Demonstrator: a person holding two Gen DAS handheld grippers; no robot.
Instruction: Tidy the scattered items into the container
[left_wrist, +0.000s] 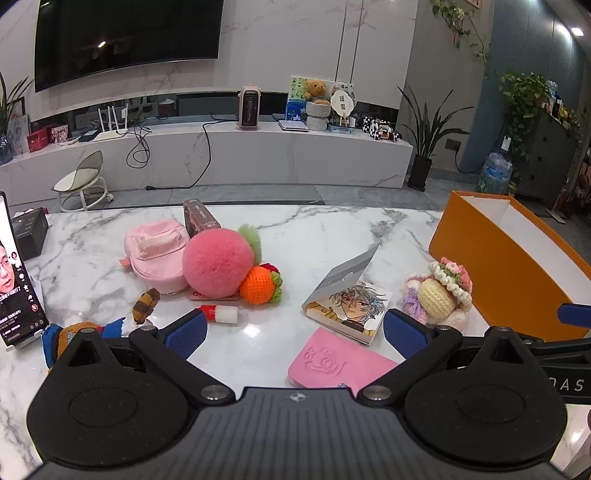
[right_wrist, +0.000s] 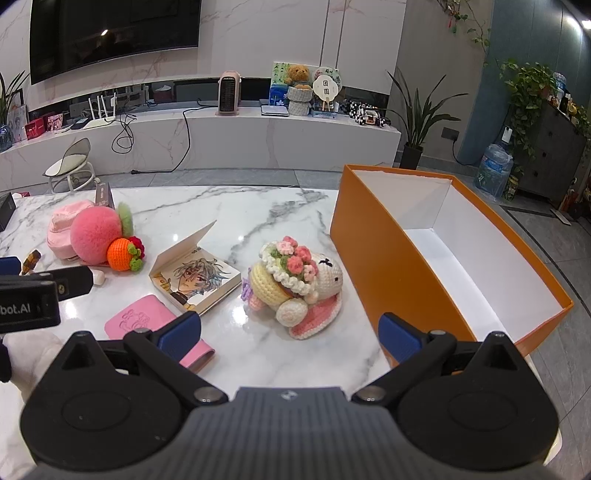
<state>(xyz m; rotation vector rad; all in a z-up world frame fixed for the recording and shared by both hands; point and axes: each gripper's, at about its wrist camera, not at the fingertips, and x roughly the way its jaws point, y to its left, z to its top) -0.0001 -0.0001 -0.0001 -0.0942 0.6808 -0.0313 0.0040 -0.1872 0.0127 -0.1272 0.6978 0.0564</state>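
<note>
Right wrist view: right gripper (right_wrist: 290, 334) spread wide and empty above the worktop (right_wrist: 240, 218), crochet bunny (right_wrist: 295, 286) just ahead, orange box (right_wrist: 384, 266) beside its right finger; best to straddle the bunny's soft middle

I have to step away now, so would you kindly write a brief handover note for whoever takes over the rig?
Left gripper: fingers wide open, empty, above the table near the pink notebook.
Right gripper: fingers wide open, empty, in front of the crochet bunny.
Orange box: open at the table's right side; the part of its inside in view holds nothing.
Still on the table: crochet bunny, illustrated booklet, pink notebook, pink pompom, orange crochet fruit, pink pouch, glue stick, small plush toys at the left.
Done: nothing boxed yet, as far as can be seen.
Left: everything. The bunny lies nearest the box.
</note>
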